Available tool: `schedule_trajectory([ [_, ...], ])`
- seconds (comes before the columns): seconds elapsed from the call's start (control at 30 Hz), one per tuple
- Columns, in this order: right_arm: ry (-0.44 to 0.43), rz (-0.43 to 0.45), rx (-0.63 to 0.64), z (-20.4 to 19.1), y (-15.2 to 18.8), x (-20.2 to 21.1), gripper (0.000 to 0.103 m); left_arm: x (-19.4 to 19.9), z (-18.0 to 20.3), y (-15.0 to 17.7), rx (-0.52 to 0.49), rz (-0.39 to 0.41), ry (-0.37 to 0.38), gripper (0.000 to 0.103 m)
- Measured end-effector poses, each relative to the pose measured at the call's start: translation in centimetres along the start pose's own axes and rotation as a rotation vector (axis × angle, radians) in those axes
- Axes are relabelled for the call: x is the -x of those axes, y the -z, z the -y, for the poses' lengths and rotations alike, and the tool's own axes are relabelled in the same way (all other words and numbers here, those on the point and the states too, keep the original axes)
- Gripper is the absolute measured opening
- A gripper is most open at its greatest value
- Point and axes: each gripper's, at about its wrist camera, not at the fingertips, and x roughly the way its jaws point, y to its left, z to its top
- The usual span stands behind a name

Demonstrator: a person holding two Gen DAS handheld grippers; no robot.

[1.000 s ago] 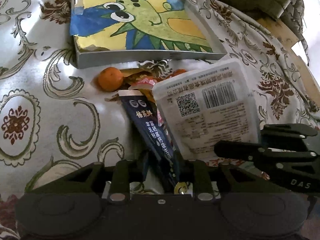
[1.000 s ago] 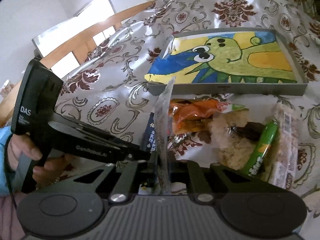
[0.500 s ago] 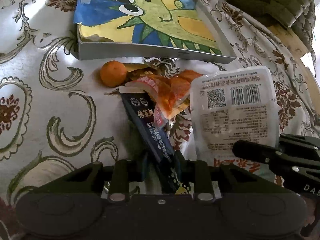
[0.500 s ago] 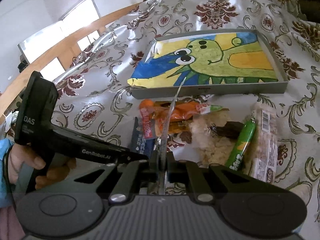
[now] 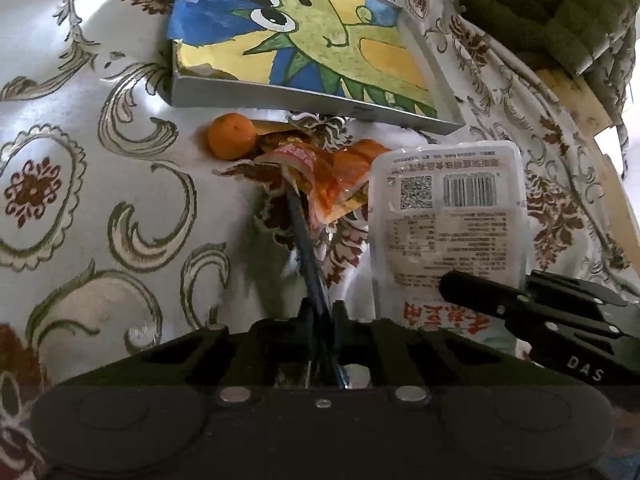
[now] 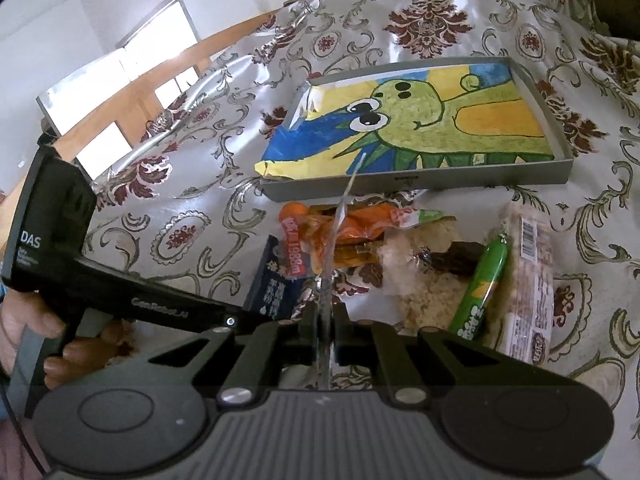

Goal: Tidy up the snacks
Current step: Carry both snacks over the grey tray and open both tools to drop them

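Observation:
My left gripper (image 5: 320, 312) is shut on a dark blue sachet (image 5: 308, 248), held edge-on above the cloth; the sachet also shows flat-on in the right wrist view (image 6: 276, 280). My right gripper (image 6: 324, 316) is shut on a white pouch (image 6: 340, 216), seen edge-on there and broadside with barcode in the left wrist view (image 5: 444, 216). A grey tray (image 6: 420, 180) lined with a dinosaur drawing lies beyond the snack pile; it also shows in the left wrist view (image 5: 300, 100). An orange fruit (image 5: 231, 136) and an orange snack packet (image 5: 340, 176) lie before it.
On the patterned tablecloth (image 6: 192, 216) lie a green sausage stick (image 6: 482, 288), a long biscuit pack (image 6: 534, 280), a pale crumbly snack bag (image 6: 420, 280) and a dark wrapped snack (image 6: 460, 260). A green quilted cushion (image 5: 552, 12) sits on a wooden chair at far right.
Both grippers have lifted and drawn back with their packets. The blue sachet has turned edge-on to the left camera, and the white pouch has shifted right of it.

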Motion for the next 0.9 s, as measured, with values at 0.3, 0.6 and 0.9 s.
schedule_trajectory([
  [0.3,0.008,0.045,-0.007,-0.2,0.1,1.6,0.008,0.4,0.1,0.5,0.003,0.001,-0.011,0.005],
  [0.6,-0.004,0.13,-0.048,0.7,-0.4,3.3,0.008,4.9,0.2,1.1,0.035,0.104,0.061,0.005],
  [0.9,-0.013,0.198,-0.062,1.1,-1.6,2.3,0.008,5.7,1.0,-1.0,0.052,0.233,0.13,0.005],
])
